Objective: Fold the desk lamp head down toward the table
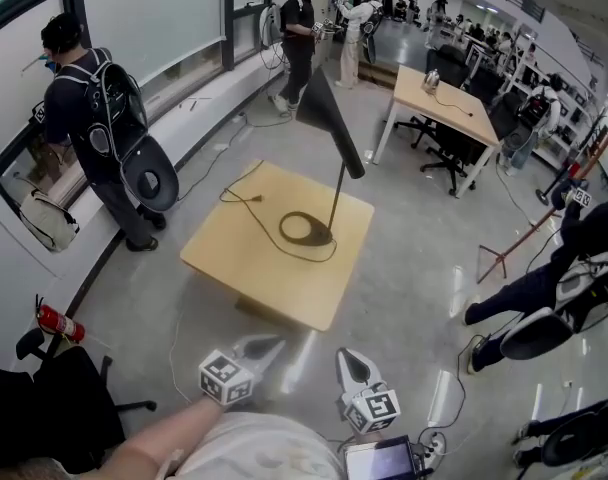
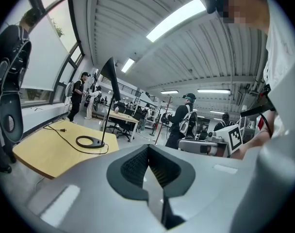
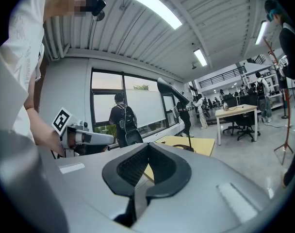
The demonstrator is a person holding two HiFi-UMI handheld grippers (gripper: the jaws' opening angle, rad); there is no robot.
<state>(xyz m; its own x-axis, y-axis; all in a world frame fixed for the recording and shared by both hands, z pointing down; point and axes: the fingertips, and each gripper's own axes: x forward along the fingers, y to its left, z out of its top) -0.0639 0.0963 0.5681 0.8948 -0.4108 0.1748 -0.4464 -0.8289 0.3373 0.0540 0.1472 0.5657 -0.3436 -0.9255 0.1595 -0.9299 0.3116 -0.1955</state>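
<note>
The black desk lamp with a cone-shaped head (image 1: pixel 329 118) stands on the square light-wood table (image 1: pixel 224 258), its head raised toward 12 o'clock. The left gripper (image 1: pixel 271 345) and the right gripper (image 1: pixel 350 360), at 6 o'clock, are closed and empty, probably because the lamp is well apart from them; its hinge is too small to see.

Desk lamp (image 1: pixel 331 128) on table (image 1: pixel 284 290), cable (image 1: pixel 229 196) to its left

Grey left claw (image 1: pixel 269 345), right claw (image 1: pixel 349 360) — marker cubes (image 1: pixel 227 377), white shirt (image 1: pixel 254 448)
</note>
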